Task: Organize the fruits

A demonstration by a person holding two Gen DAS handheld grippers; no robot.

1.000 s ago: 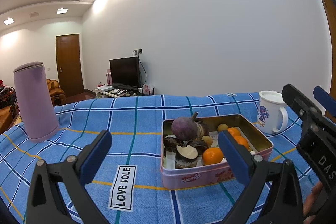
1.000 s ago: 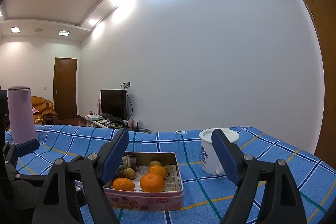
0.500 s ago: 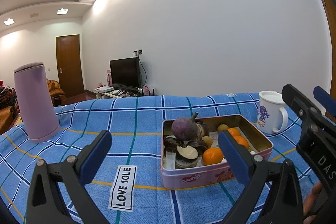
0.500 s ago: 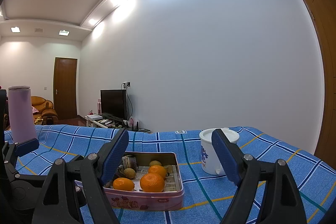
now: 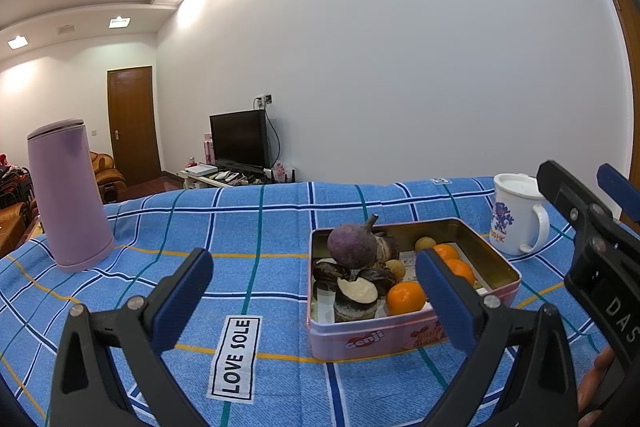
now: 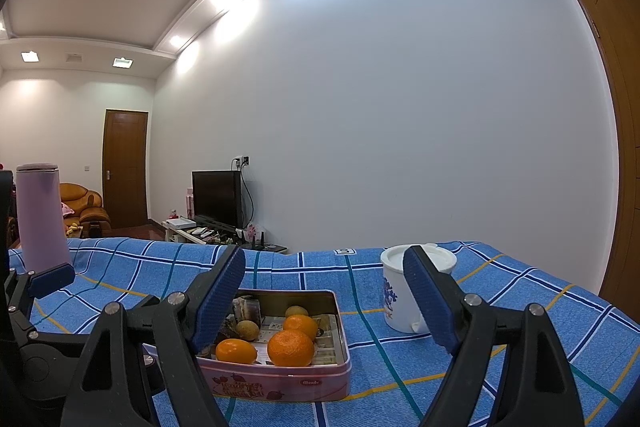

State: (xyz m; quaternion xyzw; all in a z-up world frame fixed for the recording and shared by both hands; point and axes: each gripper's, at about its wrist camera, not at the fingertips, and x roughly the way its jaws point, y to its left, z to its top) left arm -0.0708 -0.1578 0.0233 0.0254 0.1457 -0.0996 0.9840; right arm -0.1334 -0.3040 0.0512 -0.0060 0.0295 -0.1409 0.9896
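Hovering both my left gripper (image 5: 312, 291) and right gripper (image 6: 324, 301) spread wide and empty, unmoved over the last second — the oranges (image 6: 291, 347) and purple fruit (image 5: 351, 245) lie in the pink rectangular tin (image 5: 400, 341) — sorted or unsorted, I cannot tell.

One pink rectangular metal tin (image 5: 416, 337) sits on the blue plaid cloth. Inside it are three round orange tangerines (image 6: 291, 347), with two small round yellow-brown fruits (image 6: 247, 329) just beyond them toward 12 o'clock. On the tin's 9 o'clock side lies one round purple root with a stem (image 5: 352, 245), atop several dark cut pieces too jumbled to count. One white handled mug with a blue print (image 5: 516, 214) stands at 2 o'clock, one tall lilac flask (image 5: 68, 195) at 10 o'clock.
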